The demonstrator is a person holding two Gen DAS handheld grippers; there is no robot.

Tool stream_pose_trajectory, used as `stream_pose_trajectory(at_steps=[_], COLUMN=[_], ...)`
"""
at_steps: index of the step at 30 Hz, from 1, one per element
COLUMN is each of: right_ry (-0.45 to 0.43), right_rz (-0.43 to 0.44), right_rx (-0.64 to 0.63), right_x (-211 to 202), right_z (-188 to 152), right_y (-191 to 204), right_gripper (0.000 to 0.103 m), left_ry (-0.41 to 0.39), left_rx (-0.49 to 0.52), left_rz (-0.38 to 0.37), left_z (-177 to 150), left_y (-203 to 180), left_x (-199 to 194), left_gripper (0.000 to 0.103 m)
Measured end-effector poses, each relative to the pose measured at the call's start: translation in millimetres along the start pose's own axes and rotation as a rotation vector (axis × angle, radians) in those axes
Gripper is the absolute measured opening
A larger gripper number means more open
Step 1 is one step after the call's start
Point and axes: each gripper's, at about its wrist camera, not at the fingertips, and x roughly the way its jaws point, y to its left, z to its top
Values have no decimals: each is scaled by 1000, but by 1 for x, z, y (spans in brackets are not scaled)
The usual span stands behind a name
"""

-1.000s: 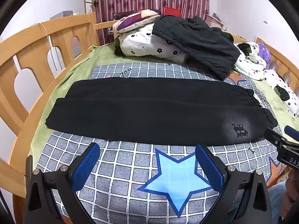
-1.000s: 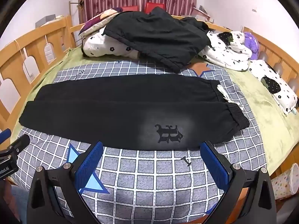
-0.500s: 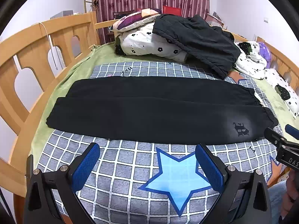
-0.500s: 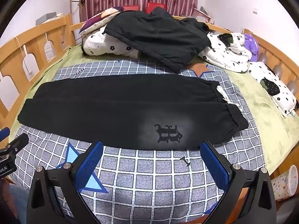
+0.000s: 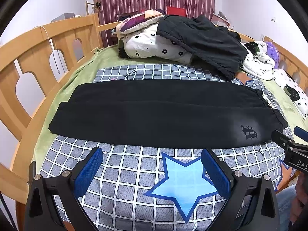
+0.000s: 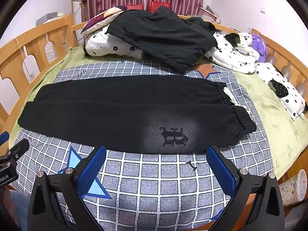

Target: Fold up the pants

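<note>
Left gripper (image 5: 152, 165): jaws spread, empty, nearer cuff end. One pair black sweatpants (image 5: 163, 115) flat on checked bedsheet (image 5: 125, 173), just ahead of both grippers, long axis left-right, one leg on the other. Waistband (image 6: 244, 119) at right, nearer right gripper (image 6: 156, 165): jaws spread, empty. Two grippers, neither touching cloth.

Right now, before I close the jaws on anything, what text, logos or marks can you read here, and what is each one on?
"you": cursive script on the checked bedsheet, far edge.
"DAS", cut off by the frame: right gripper body, seen from the left wrist.
"obot.AI", start cut off: left gripper body, seen from the right wrist.
Gothic emblem, perhaps an "R": black pants; not surely readable.
Small mark on the sheet: unreadable.
</note>
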Motion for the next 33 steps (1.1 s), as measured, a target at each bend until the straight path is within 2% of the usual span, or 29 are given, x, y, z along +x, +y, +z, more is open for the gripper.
stream_pose_trajectory(at_steps=[33], right_ry=[-18], right_rz=[-24], right_rx=[-28], right_x=[-2], right_z=[-2], right_y=[6], right_gripper=[102], left_ry=[-13], left_rx=[6], left_rz=[-5], left_z=[-4], left_y=[1], left_x=[-4], left_gripper=[103])
